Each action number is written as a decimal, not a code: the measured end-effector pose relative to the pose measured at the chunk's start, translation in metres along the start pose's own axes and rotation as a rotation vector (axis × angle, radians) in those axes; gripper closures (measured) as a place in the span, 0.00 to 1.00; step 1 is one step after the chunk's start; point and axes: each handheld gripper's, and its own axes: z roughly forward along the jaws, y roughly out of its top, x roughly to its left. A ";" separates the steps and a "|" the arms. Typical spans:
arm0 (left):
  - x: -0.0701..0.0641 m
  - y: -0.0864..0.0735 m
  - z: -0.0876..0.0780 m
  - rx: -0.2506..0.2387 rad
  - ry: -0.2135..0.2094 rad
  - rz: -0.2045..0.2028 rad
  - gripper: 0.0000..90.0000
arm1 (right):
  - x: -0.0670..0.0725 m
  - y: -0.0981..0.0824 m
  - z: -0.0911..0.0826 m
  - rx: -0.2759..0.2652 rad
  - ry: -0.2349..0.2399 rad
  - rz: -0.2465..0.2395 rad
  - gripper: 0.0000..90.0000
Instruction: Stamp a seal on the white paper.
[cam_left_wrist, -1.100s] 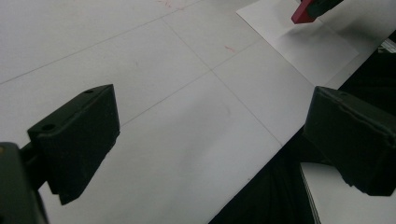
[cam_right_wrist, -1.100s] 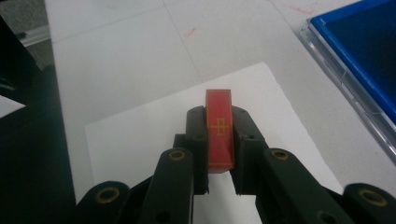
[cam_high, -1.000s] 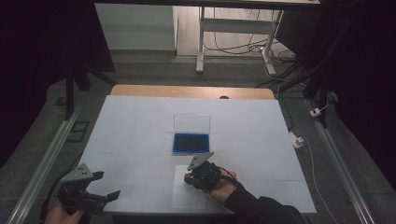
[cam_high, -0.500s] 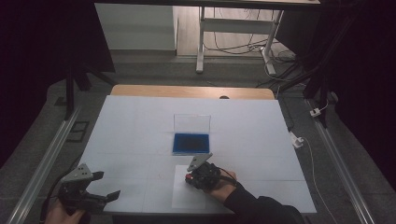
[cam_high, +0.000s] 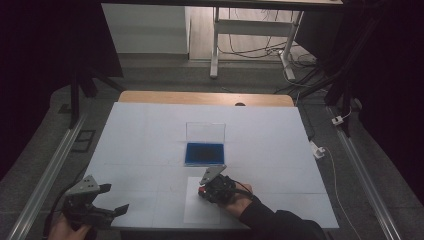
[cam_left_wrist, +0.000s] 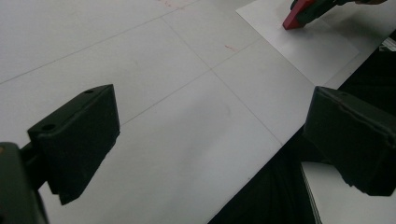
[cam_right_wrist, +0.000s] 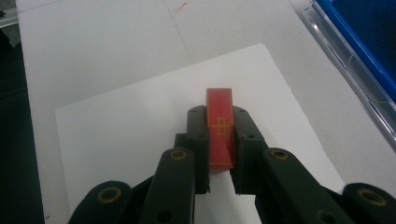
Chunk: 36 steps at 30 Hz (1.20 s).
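My right gripper (cam_right_wrist: 219, 116) is shut on a narrow red block (cam_right_wrist: 220, 128) with a yellow cross mark on its top face. The block's tip points down at a white sheet of paper (cam_right_wrist: 126, 126); whether it touches the sheet I cannot tell. From above, this right gripper (cam_high: 204, 191) sits over the top of the sheet (cam_high: 197, 212), just in front of a blue case (cam_high: 204, 153) whose clear lid (cam_high: 205, 132) stands up. My left gripper (cam_high: 114, 198) hovers open at the table's front left corner. Between its wide-apart jaws (cam_left_wrist: 210, 130) there is only bare table; the red block (cam_left_wrist: 295, 15) shows farther off.
The white table top (cam_high: 140, 135) carries faint grid lines and small red marks. Its front edge runs right under my left gripper. Metal rails flank the table on both sides, and a white plug with a cable (cam_high: 316, 149) lies at the right edge.
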 end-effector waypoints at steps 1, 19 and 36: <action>0.000 0.000 0.000 0.000 0.000 0.000 0.04 | 0.000 0.000 0.000 0.000 -0.001 0.000 0.89; 0.000 0.000 0.000 0.002 -0.001 -0.002 0.04 | -0.001 0.000 0.001 0.001 0.008 0.015 0.89; 0.001 0.001 0.001 0.002 -0.002 -0.004 0.04 | 0.000 0.000 0.001 0.000 0.002 0.011 0.89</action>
